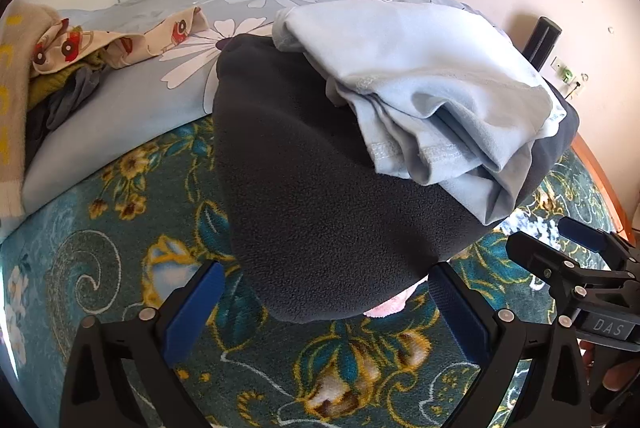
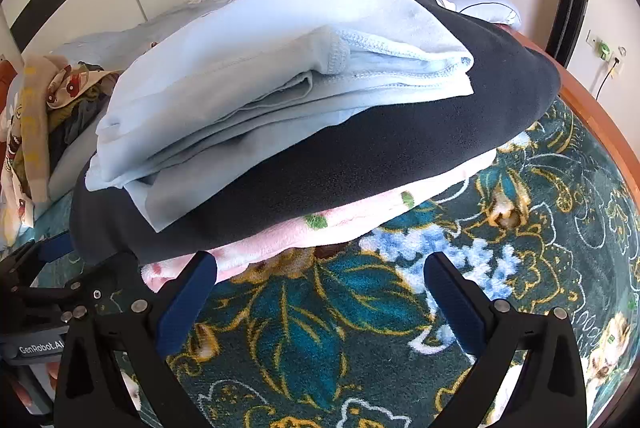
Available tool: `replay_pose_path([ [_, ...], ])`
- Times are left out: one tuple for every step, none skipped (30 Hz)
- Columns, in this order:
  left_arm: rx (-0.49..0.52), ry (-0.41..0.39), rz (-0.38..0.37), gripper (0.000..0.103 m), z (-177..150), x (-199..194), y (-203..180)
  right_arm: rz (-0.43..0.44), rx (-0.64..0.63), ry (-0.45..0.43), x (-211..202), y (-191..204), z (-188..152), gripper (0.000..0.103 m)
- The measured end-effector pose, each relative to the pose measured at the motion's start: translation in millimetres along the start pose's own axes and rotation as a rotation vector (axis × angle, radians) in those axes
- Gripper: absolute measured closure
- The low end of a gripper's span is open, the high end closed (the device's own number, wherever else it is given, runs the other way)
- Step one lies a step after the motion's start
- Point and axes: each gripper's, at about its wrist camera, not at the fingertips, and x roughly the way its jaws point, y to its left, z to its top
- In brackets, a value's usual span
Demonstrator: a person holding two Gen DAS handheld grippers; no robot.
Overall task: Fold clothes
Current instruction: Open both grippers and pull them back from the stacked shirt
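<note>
Left wrist view: a stack of folded clothes sits on the bed, straight ahead of both hand-held grippers and just past their fingertips.
Stack order: light blue garment (image 1: 420,87) on top, dark grey fleece (image 1: 312,220) under it, pink fleece (image 2: 304,232) at the bottom, showing only along the near edge.
Left hand-held gripper (image 1: 326,312): released, jaws spread wide with nothing between the pads; the rounded near end of the grey fleece lies just in front of the gap, so this is the nearer one to that piece.
Right hand-held gripper (image 2: 320,298): released, jaws at full spread and empty; its left pad sits just beside the pink fleece edge, whether touching I cannot tell.
Long axis: in the right wrist view the stack runs across from lower left to upper right, its long near edge facing that gripper; in the left view the stack runs away from the gripper.
Edges: the stack's far right corner lies close to the wooden bed frame (image 2: 596,115), with the wall behind it.
Open room: bare teal flowered blanket (image 2: 312,340) lies under both grippers, so there is room on the near side.
Unfolded pile (image 1: 68,63): loose clothes well apart at far left, on the pale flowered bedding (image 1: 132,95); likely the next source.
Judgement: the stack looks finished, and the left hand is better placed to reach the pile.
</note>
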Motion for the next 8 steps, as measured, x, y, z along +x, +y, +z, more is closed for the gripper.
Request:
replay_pose_path([
  [0.002, 0.001, 0.0, 0.0, 0.0, 0.3, -0.5, -0.002, 0.001, 0.002, -0.2, -0.1, -0.4, 0.0],
  [0.003, 0.003, 0.0, 0.0, 0.0, 0.6, -1.0, -0.003, 0.001, 0.003, -0.4, -0.2, -0.8, 0.0],
  [0.005, 0.002, 0.0, 0.0, 0.3, 0.9, -1.1, -0.004, 0.003, 0.004, -0.7, -0.3, -1.0, 0.0],
  [0.006, 0.002, 0.001, 0.0, 0.6, 1.0, -1.3, -0.004, 0.004, 0.004, -1.0, -0.4, -1.2, 0.0],
  [0.007, 0.001, 0.002, 0.0, 0.7, 1.1, -1.5, -0.005, 0.005, 0.005, -1.3, -0.5, -1.4, 0.0],
  [0.006, 0.002, 0.001, 0.0, 0.9, 1.3, -1.6, -0.005, 0.006, 0.006, -1.7, -0.5, -1.6, 0.0],
  [0.004, 0.003, -0.001, 0.0, 1.2, 1.4, -1.6, -0.005, 0.006, 0.006, -2.0, -0.3, -1.8, 0.0],
  [0.003, 0.002, -0.004, 0.0, 1.5, 1.2, -1.5, -0.006, 0.007, 0.006, -2.4, -0.2, -1.9, 0.0],
])
